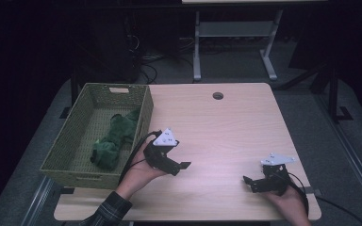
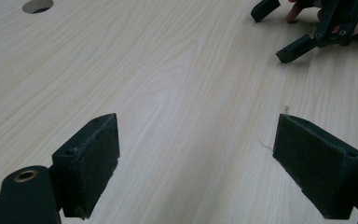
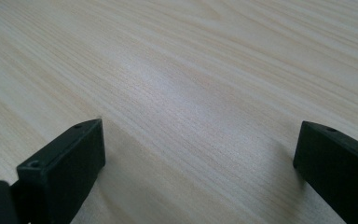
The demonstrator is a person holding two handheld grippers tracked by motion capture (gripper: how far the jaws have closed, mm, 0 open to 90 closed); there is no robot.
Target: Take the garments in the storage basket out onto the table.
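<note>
The left gripper (image 1: 185,165) is a black frame of angular links with a pale grey three-cornered plate (image 1: 165,138) on top, dotted with small dark marks; a black cable (image 1: 136,148) curls from its near left side. Its jaws are flat black blocks faced with rough, fuzzy pads (image 2: 98,158), one bearing a small screw hole, and a brass-ringed hole sits on the arm beside them. The right gripper (image 1: 249,181) has the same black build, grey plate (image 1: 277,159) and trailing cable (image 1: 330,203). A dark plaid sleeve (image 1: 109,211) covers the left forearm
</note>
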